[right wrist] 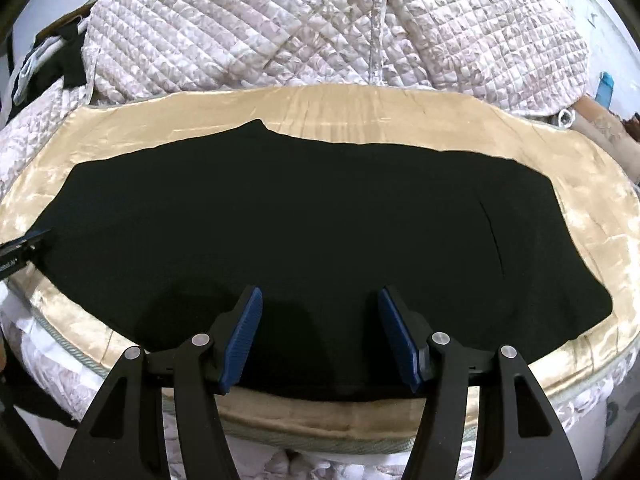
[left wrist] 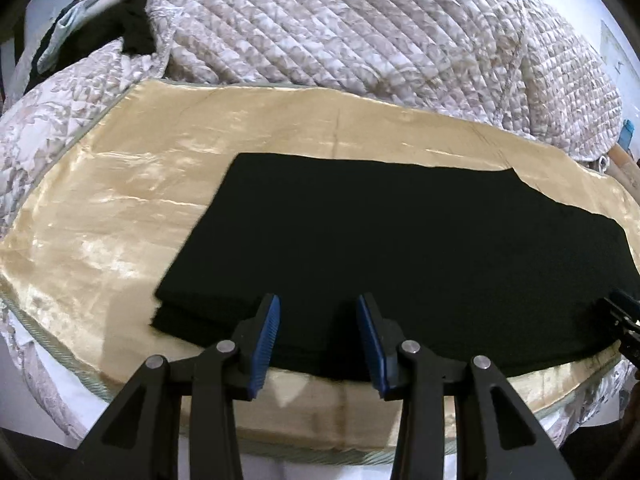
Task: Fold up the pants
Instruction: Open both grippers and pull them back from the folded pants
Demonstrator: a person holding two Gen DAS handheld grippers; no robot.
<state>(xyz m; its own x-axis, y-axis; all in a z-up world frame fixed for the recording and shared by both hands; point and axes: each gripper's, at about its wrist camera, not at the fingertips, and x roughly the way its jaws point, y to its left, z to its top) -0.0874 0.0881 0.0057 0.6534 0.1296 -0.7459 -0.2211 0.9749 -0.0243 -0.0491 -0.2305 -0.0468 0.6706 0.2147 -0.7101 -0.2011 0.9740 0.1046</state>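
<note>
Black pants [left wrist: 380,248] lie flat on a shiny gold cloth [left wrist: 120,216], folded lengthwise with the leg ends stacked at the left. My left gripper [left wrist: 318,304] hovers open over the pants' near edge close to the leg ends, nothing between its blue pads. In the right wrist view the pants [right wrist: 300,232] fill the middle of the gold cloth [right wrist: 400,120], the wider waist part at right. My right gripper [right wrist: 320,300] stands open above the near edge, jaws empty. Each gripper shows at the edge of the other's view: the right gripper [left wrist: 624,316], the left gripper [right wrist: 20,248].
A quilted pale pink bedspread [left wrist: 360,32] is bunched up behind the gold cloth. Dark and light garments [left wrist: 92,28] lie heaped at the far left. The bed's near edge [right wrist: 320,436] with green piping runs just below the grippers.
</note>
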